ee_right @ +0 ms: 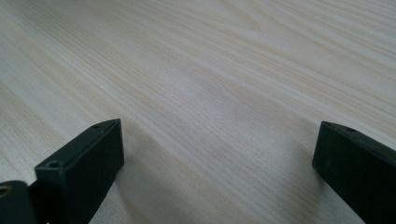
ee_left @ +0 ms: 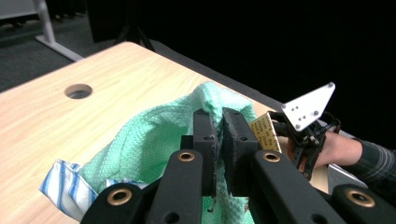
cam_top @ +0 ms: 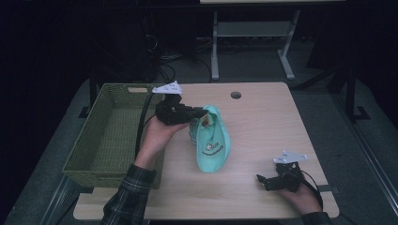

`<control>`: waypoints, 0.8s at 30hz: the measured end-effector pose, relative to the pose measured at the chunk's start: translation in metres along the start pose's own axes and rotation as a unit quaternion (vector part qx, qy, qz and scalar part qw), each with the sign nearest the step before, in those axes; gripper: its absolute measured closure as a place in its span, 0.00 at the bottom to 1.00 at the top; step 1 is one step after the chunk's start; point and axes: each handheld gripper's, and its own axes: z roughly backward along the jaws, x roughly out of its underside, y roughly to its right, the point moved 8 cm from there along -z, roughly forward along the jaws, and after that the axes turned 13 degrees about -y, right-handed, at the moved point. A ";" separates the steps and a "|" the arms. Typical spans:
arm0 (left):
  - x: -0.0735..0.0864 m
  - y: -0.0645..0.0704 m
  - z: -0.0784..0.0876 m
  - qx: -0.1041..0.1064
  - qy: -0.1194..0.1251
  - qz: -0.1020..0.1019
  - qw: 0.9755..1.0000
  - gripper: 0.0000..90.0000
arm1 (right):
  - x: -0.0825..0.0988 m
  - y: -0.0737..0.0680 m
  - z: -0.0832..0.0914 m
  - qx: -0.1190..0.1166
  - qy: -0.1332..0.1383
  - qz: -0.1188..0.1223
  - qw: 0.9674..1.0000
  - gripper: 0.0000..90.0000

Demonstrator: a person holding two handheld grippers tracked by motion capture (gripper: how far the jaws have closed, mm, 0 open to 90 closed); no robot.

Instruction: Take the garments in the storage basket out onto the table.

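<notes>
- Pinching the mint-green cloth [cam_top: 213, 140], the left tongs [cam_top: 199, 112] are clenched on its upper edge.
- The right tongs [cam_top: 263, 180] are held released above the tabletop [cam_top: 267, 122].

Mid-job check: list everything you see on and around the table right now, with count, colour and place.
Green cloth: one, mint green with a printed patch and a tan tag, at the table's middle, its far end pinched by the left gripper.
Striped cloth: one, blue and white, partly under the green cloth.
Basket: one, olive-green woven, at the table's left edge.
Table: one, light wood, with a round hole near its far edge.
Desk frame: one, grey, on the floor behind.
Left gripper: black, shut on the green cloth.
Right gripper: black, open, resting low at the table's near right.
</notes>
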 end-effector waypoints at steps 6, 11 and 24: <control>0.004 0.007 -0.026 0.010 -0.018 -0.013 1.000 0.94 | 0.000 0.000 0.000 0.000 0.000 0.000 1.000 0.01; 0.007 0.012 -0.048 0.021 -0.036 -0.027 0.999 0.94 | 0.000 0.000 0.000 0.000 0.000 0.000 1.000 0.01; 0.010 0.021 -0.090 0.031 -0.060 -0.050 0.996 0.93 | 0.000 0.000 0.000 0.001 0.001 0.002 1.000 0.01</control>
